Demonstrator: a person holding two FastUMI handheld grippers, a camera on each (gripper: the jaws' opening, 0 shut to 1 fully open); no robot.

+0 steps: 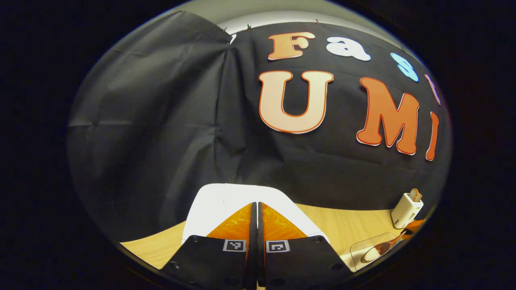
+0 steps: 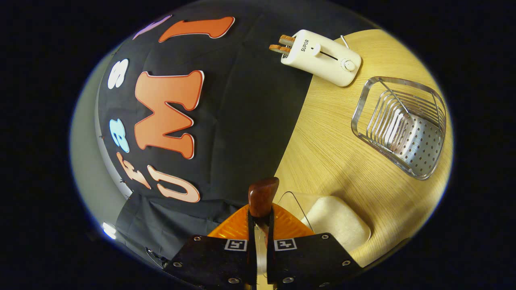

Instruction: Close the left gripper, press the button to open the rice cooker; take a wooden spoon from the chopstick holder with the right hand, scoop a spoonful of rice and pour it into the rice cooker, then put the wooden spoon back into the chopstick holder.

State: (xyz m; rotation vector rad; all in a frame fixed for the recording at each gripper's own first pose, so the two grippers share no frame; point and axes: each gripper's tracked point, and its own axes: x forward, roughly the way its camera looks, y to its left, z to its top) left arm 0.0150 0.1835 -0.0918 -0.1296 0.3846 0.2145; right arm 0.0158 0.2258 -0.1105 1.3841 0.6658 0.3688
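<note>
Our left gripper is clenched, empty, before the white rice cooker. Our right gripper grasps the wooden spoon by its handle, beside the rice container; the chopstick holder stands well apart.

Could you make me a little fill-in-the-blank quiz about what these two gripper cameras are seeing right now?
1. The right gripper is shut on the handle of the wooden ____.
2. The two fingers of the left gripper are ____, with nothing between them.
3. In the right gripper view, the metal chopstick holder on the table holds ____.
4. The toaster has ____ slices sticking out of it.

Missing words: spoon; closed; nothing; two
</note>
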